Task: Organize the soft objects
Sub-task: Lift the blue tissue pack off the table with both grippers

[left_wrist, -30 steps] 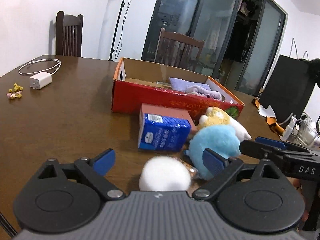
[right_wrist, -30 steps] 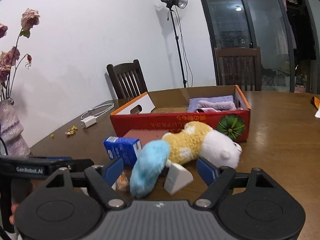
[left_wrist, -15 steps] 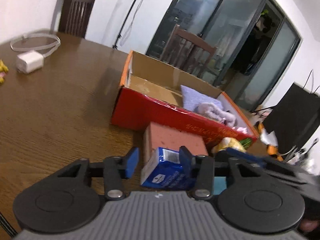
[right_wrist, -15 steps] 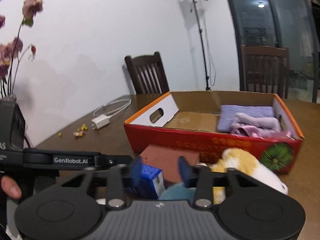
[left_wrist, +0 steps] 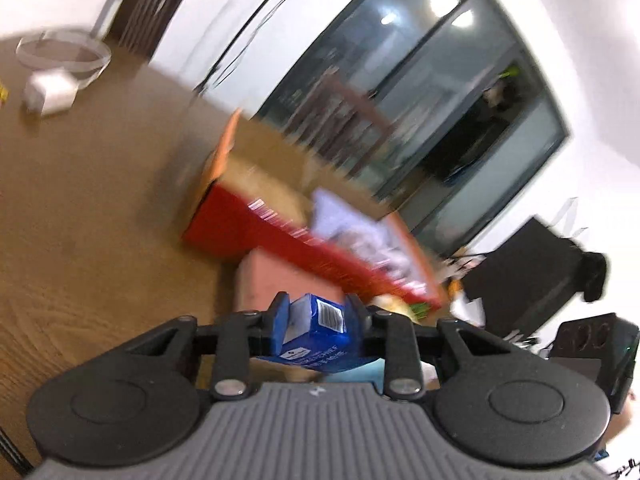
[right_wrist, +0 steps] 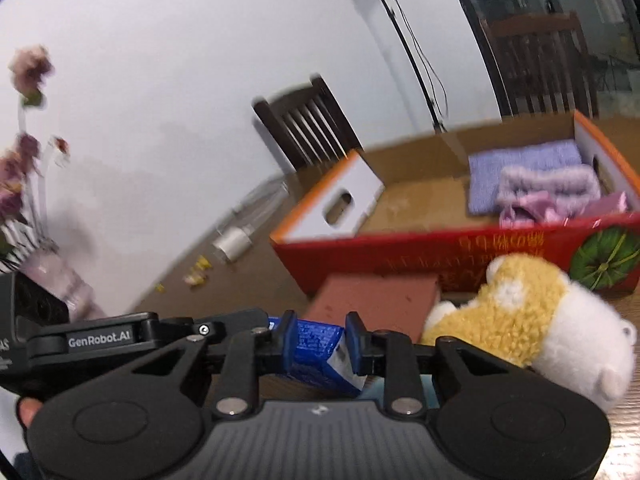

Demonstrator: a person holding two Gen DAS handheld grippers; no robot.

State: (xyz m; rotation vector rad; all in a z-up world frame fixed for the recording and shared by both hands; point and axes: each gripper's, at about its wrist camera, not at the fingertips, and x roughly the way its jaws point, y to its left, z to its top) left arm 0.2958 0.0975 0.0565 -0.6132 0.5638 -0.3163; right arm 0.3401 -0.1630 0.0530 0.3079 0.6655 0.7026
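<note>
A small blue carton point(left_wrist: 316, 340) fills the gap of my left gripper point(left_wrist: 317, 312). It looks sharp while the room behind it is smeared. The jaws are closing and the pads press on its sides. From the other side my right gripper point(right_wrist: 322, 338) is closing on the same carton point(right_wrist: 320, 360), with the pads against it. The left tool's black arm point(right_wrist: 120, 336) reaches in from the left. A yellow-and-white plush point(right_wrist: 532, 320) lies to the right, and a sliver of light-blue plush point(right_wrist: 426, 386) shows low down. The red cardboard box point(right_wrist: 460, 248) holds folded purple cloths point(right_wrist: 524, 168).
A reddish-brown block point(right_wrist: 372, 300) lies between the carton and the box. On the wooden table to the left are a white charger with its cable point(right_wrist: 232, 244) and small yellow bits point(right_wrist: 198, 272). A vase of flowers point(right_wrist: 52, 276) stands far left and a chair point(right_wrist: 308, 124) behind.
Both grippers stood wide open, the left around a white pompom, the right around the light-blue plush. Both have narrowed onto the blue carton. The views have rolled and the pompom is out of sight.
</note>
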